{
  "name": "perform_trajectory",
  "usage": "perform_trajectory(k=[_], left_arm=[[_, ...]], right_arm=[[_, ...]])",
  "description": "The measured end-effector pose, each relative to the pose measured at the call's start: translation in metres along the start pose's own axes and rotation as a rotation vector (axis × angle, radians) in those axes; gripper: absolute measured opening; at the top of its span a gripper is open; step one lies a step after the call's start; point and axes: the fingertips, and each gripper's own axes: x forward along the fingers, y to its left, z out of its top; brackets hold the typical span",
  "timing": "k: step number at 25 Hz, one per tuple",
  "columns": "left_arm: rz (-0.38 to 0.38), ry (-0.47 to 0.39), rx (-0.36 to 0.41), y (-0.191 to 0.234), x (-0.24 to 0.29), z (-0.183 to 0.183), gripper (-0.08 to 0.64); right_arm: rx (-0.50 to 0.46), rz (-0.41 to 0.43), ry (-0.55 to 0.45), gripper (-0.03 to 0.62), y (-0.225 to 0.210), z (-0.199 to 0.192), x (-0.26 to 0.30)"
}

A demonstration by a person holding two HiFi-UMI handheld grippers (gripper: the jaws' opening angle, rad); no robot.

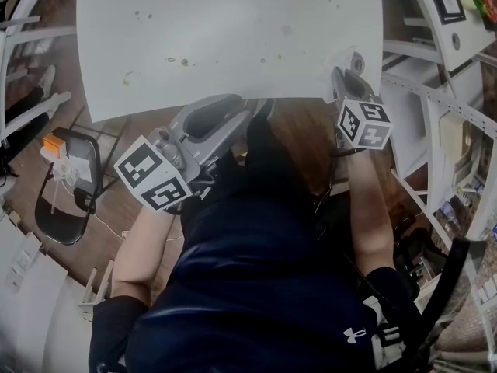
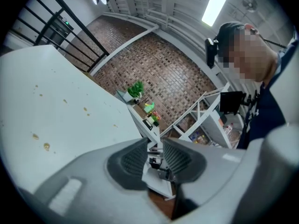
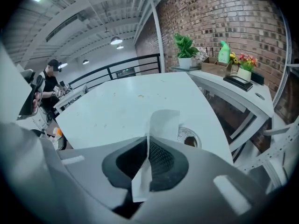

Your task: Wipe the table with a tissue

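Note:
The white table (image 1: pixel 233 45) fills the top of the head view, dotted with small brown stains (image 1: pixel 182 62). My right gripper (image 1: pixel 347 67) hangs over the table's near right corner. In the right gripper view it (image 3: pixel 148 141) is shut on a white tissue (image 3: pixel 164 122), which sticks out past the jaws above the tabletop (image 3: pixel 117 106). My left gripper (image 1: pixel 256 111) is held at the table's near edge, roughly level. Its jaws (image 2: pixel 155 160) stand a little apart with nothing between them. The table (image 2: pixel 56 106) and its stains (image 2: pixel 46 146) lie to its left.
A round cable hole (image 3: pixel 189 138) sits in the tabletop just ahead of the tissue. A black chair (image 1: pixel 66 185) stands on the floor at the left. White shelving (image 1: pixel 435 92) runs along the right. A side counter holds a plant (image 3: pixel 185 45) and a green bottle (image 3: pixel 224 52).

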Motion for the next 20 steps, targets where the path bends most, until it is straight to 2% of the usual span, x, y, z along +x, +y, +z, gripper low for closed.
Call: perform_trajectory(k=[8, 11, 13, 14, 15, 18, 19, 20], left_arm=[[0.001, -0.019, -0.029, 0.007, -0.006, 0.006, 0.094], [0.0, -0.024, -0.036, 0.009, -0.008, 0.008, 0.086], [0.0, -0.027, -0.038, 0.01, -0.009, 0.009, 0.082], [0.001, -0.029, -0.04, 0.011, -0.01, 0.01, 0.077], [0.001, -0.031, -0.043, 0.012, -0.011, 0.011, 0.074], [0.001, -0.038, -0.056, 0.014, -0.012, 0.012, 0.074], [0.001, -0.04, -0.06, 0.015, -0.012, 0.013, 0.074], [0.0, -0.042, -0.063, 0.015, -0.012, 0.013, 0.073]], right_arm=[[-0.121, -0.051, 0.085, 0.014, 0.001, -0.009, 0.013], [-0.114, -0.049, 0.081, 0.018, 0.0, -0.009, 0.012], [-0.097, -0.029, 0.086, 0.048, 0.003, -0.01, 0.012], [-0.094, -0.018, 0.09, 0.108, 0.006, -0.01, 0.012], [-0.099, -0.014, 0.095, 0.134, 0.008, -0.011, 0.012], [-0.153, -0.038, 0.104, 0.127, 0.009, -0.013, 0.014], [-0.163, -0.046, 0.104, 0.113, 0.008, -0.013, 0.014], [-0.168, -0.051, 0.101, 0.063, 0.007, -0.013, 0.013]])
